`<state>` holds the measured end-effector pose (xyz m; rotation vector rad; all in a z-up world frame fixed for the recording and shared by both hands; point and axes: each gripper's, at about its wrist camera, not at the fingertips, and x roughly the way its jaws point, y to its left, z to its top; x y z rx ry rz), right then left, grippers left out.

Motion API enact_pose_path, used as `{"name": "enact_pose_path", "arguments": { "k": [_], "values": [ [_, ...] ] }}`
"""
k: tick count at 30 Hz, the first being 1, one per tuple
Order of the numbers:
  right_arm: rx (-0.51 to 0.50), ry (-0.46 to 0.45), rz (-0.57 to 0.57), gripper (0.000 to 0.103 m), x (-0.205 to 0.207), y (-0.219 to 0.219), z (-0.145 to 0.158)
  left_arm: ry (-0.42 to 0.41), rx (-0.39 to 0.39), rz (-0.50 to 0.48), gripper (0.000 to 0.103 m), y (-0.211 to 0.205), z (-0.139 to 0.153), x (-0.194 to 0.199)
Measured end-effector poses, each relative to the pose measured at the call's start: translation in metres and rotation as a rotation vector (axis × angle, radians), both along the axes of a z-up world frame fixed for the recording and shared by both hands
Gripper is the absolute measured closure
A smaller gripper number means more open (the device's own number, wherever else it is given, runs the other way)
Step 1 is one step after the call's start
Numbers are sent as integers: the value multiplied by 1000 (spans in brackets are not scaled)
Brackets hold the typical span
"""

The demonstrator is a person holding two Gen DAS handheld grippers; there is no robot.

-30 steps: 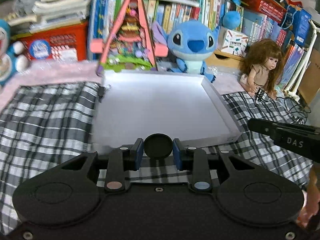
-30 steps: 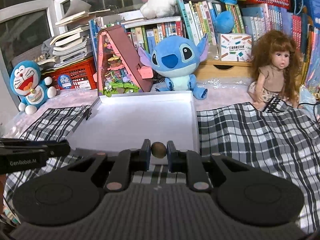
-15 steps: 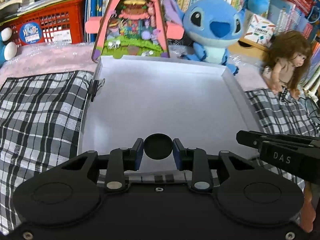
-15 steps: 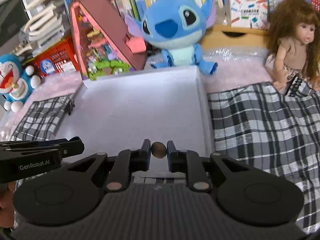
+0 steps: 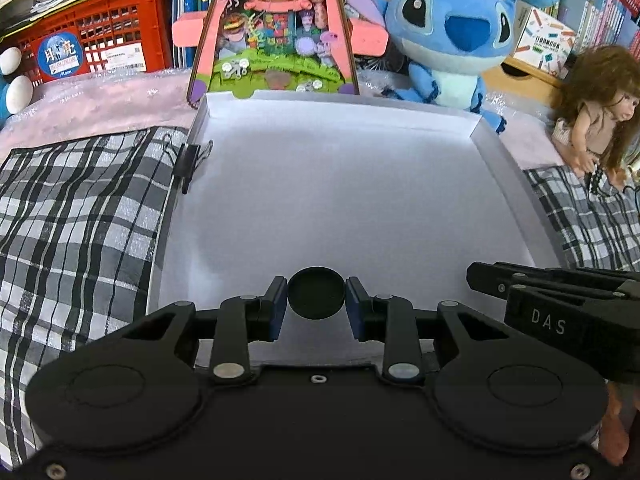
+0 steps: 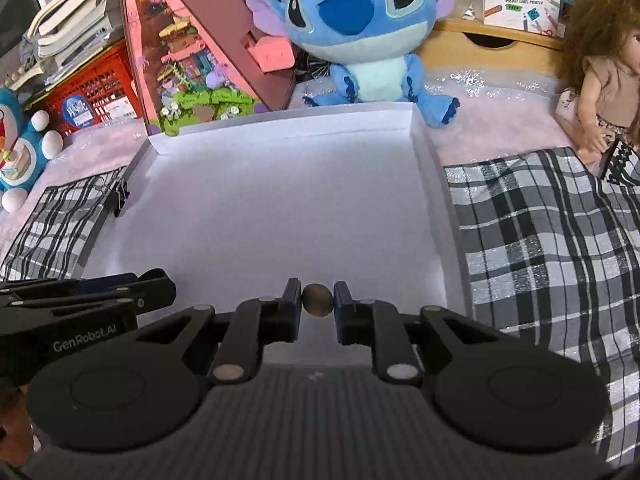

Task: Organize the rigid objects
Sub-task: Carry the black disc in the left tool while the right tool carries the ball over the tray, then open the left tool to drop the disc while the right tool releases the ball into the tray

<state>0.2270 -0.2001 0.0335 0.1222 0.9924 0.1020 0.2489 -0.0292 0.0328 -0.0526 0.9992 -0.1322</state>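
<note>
My left gripper (image 5: 317,305) is shut on a round black disc (image 5: 316,291), held over the near part of a shallow white tray (image 5: 320,192). My right gripper (image 6: 317,305) is shut on a small brown oval piece (image 6: 317,299), also above the near part of the white tray (image 6: 280,200). Each gripper shows in the other's view: the right gripper (image 5: 476,276) comes in from the right, the left gripper (image 6: 168,288) from the left. The tray floor holds nothing I can see.
A black binder clip (image 5: 188,162) grips the tray's left wall. Checked cloth (image 5: 72,216) lies on both sides. Behind the tray stand a pink triangular toy house (image 5: 276,28), a blue plush (image 5: 452,40), a doll (image 5: 596,104) and a red crate (image 5: 92,44).
Both grippers have moved forward and down over the tray, which now fills more of each view. Each keeps hold of its piece.
</note>
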Motion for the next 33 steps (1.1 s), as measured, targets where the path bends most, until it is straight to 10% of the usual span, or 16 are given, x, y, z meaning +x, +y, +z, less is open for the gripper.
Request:
{"name": "enact_pose_path", "arguments": {
  "k": [26, 33],
  "values": [
    [-36, -8, 18, 73, -3, 4, -8, -24, 20, -17, 60, -2, -6, -2],
    [-22, -33, 30, 35, -10, 2, -1, -25, -25, 40, 39, 11, 2, -7]
  ]
}}
